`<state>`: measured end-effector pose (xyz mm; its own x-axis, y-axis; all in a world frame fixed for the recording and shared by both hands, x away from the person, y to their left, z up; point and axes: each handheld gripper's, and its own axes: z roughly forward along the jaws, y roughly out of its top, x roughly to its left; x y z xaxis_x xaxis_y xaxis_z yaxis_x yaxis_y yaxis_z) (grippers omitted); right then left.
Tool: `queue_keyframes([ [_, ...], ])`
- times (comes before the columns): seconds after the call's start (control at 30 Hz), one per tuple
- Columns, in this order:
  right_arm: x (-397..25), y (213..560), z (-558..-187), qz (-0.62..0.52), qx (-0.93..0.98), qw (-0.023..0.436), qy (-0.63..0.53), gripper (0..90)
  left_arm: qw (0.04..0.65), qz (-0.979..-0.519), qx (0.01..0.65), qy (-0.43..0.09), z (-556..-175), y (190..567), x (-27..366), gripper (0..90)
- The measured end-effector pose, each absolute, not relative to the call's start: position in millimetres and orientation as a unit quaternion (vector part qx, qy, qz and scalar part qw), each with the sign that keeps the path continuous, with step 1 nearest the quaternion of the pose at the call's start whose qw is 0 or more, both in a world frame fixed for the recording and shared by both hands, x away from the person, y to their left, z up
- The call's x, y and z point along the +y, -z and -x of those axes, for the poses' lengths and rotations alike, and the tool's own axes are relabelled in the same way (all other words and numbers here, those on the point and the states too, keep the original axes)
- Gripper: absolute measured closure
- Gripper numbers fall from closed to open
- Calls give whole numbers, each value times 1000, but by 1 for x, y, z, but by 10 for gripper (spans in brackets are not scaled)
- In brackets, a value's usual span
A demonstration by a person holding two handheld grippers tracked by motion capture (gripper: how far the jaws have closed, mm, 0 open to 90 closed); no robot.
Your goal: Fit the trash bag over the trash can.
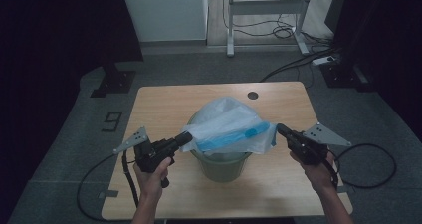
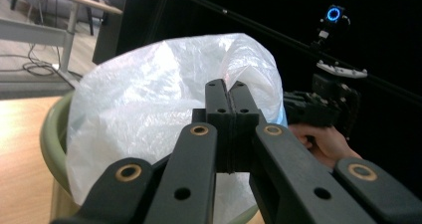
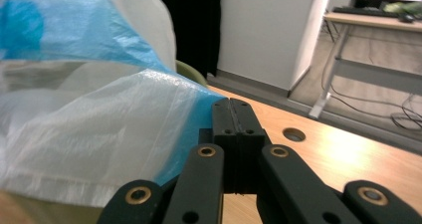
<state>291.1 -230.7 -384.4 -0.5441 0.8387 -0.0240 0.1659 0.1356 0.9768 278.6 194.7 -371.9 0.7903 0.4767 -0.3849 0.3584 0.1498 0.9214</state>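
Bin (image 1: 221,168): green, holding a plastic bag (image 1: 226,127) stretched over its rim.
Left gripper (image 1: 185,138): clamped on the bag.
Right gripper (image 1: 279,129): clamped on the bag.
Table (image 1: 159,104): wooden, under the bin.
Floor (image 1: 199,67): grey, beyond the bin.

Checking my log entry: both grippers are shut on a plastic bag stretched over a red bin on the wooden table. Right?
Not quite: the bin is green, as the high view shows. The rest holds: left gripper and right gripper are shut on the plastic bag, on the wooden table.
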Motion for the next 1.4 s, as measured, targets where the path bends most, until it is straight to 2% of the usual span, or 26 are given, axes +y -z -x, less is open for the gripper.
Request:
queue_keyframes([
  [0.1, -229, 386, -287, -371, 674, 311, -557, 742, 683, -655, 320, -41, -279, 374, 190, 895],
  [0.2, -223, 380, -270, -352, 661, 322, -579, 634, 678, -660, 320, -39, -280, 374, 184, 895],
  [0.23, -221, 378, -266, -347, 659, 323, -584, 627, 678, -661, 319, -39, -280, 374, 182, 894],
  [0.37, -212, 369, -244, -318, 661, 311, -604, 614, 677, -663, 318, -41, -280, 372, 176, 894],
  [0.53, -200, 378, -235, -311, 676, 293, -600, 595, 678, -662, 318, -40, -280, 372, 174, 895],
  [0.87, -181, 393, -249, -329, 678, 255, -605, 551, 682, -656, 321, -38, -280, 373, 175, 894],
  [1.13, -174, 390, -258, -341, 667, 243, -616, 555, 683, -655, 321, -38, -278, 374, 176, 894],
  [1.4, -174, 389, -262, -350, 659, 251, -617, 568, 685, -654, 320, -38, -278, 375, 176, 894],
])
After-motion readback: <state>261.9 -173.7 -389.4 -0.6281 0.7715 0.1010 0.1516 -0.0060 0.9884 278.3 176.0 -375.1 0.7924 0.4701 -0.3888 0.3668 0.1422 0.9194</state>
